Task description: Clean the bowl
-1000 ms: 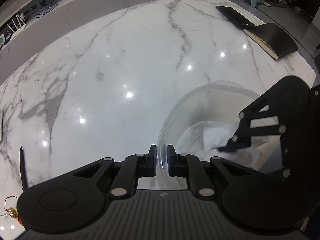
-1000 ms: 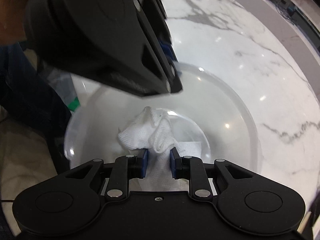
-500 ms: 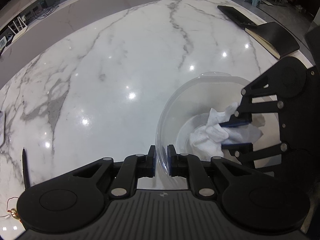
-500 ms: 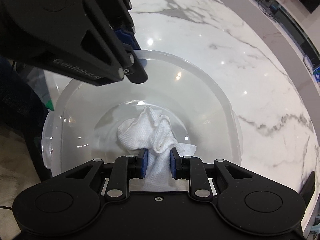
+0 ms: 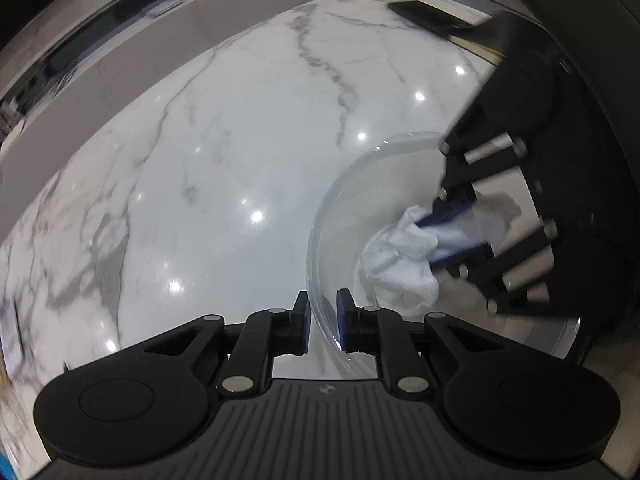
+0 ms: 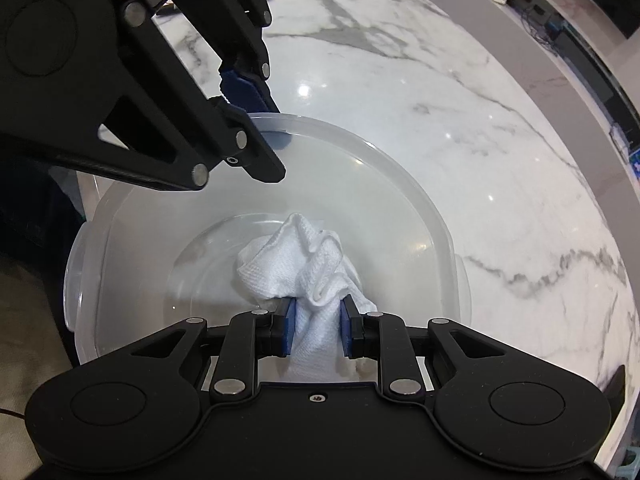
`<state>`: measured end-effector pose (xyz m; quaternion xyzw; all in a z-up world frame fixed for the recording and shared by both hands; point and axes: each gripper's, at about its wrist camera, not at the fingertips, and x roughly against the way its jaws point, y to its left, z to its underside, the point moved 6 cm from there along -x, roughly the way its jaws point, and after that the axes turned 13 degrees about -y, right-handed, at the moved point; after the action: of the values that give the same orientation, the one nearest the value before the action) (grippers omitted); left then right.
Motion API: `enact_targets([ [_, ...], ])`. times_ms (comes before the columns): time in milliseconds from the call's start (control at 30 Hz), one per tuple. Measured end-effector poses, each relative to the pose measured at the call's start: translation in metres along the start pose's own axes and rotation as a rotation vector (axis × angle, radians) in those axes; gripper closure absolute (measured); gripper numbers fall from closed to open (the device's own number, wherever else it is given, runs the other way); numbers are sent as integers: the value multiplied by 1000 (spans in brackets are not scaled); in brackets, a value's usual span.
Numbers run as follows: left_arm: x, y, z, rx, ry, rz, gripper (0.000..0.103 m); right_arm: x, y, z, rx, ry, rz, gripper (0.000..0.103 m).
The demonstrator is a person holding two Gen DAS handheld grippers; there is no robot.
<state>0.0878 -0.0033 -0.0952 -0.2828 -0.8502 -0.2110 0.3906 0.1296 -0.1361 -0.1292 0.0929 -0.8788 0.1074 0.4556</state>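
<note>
Two black two-finger tongs work a clear, round plastic bowl [image 6: 400, 216] on a glossy white marble surface [image 5: 224, 168] veined in grey. In the left wrist view, the left tongs [image 5: 322, 320] sit at the bottom centre of the frame, their blue-padded fingers [image 5: 343, 322] straddling the bowl's near rim, one pad outside the wall and one inside; the jaws are nearly closed on the rim and are opening slightly. The bowl fills the lower right of that frame, with the right tongs [image 5: 448, 236] reaching into it from the right edge and gripping a crumpled white waffle-weave cloth [image 5: 404, 264].

In the right wrist view, the right tongs [image 6: 318, 330] appear at the bottom centre, jaws closed tight on the cloth [image 6: 296, 264], which bunches upward between the blue pads and rests on the bowl's bottom, in the middle of the frame. The left tongs [image 6: 256, 92] come in from the upper left of that frame, their fingers clamped over the bowl's far rim. The bowl stands near the surface's edge at the left side of the frame, the marble stretching away to the upper right.

A flat black rectangular object [image 5: 428, 16] lies on the surface at the upper right of the left wrist view, well apart from the bowl; blur hides what it is. Ceiling lights reflect as bright dots across the polished marble.
</note>
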Motion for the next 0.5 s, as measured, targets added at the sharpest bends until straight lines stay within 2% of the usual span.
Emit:
enact_targets([
  [100, -3, 2, -2, 3, -1, -9, 90, -1, -6, -2, -5, -2, -27, 84],
  [167, -4, 2, -2, 18, -14, -18, 90, -3, -8, -4, 17, 2, -20, 84],
  [333, -6, -2, -5, -16, -2, -33, 90, -9, -9, -4, 34, 0, -14, 84],
  [500, -8, 6, -6, 33, 10, -15, 91, -14, -9, -8, 28, -17, -24, 83],
])
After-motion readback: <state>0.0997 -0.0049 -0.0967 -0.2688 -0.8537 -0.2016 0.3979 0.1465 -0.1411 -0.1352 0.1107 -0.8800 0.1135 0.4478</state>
